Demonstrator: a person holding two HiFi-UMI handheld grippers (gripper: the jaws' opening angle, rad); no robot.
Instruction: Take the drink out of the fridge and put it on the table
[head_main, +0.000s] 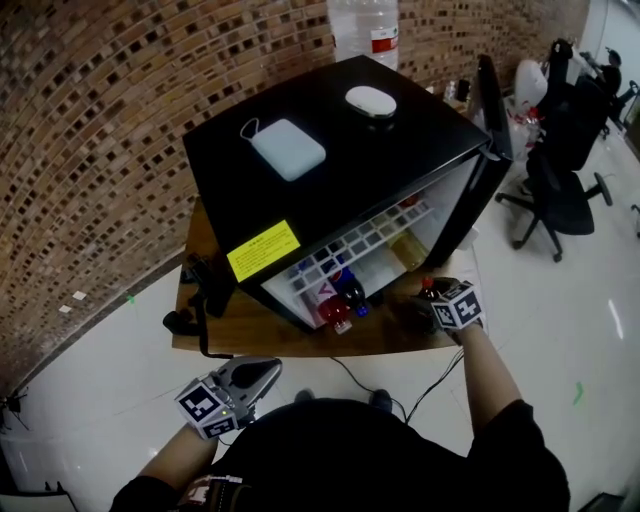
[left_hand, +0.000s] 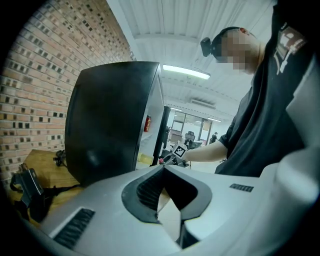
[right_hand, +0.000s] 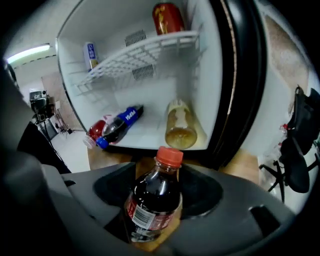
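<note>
A black mini fridge (head_main: 330, 130) stands with its door (head_main: 493, 105) swung open on a wooden table (head_main: 250, 325). A dark cola bottle with a red cap (right_hand: 155, 200) stands on the table just in front of the fridge opening, leaning slightly. My right gripper (right_hand: 161, 192) is shut around its lower body. The head view shows the bottle (head_main: 427, 291) beside that gripper (head_main: 432, 306) at the fridge's right front corner. My left gripper (head_main: 266, 372) hangs low in front of the table, shut and holding nothing; in its own view the jaws (left_hand: 163, 172) point at the fridge's side.
Inside the fridge lie a red-capped and a blue-capped bottle (right_hand: 112, 127) and a yellow tea bottle (right_hand: 181, 125); cans (right_hand: 167, 17) stand on the wire shelf. A white pack (head_main: 288, 148) and an oval object (head_main: 371, 101) rest on top. Black gear (head_main: 205, 290) sits on the table's left. Office chairs (head_main: 560, 190) stand at right.
</note>
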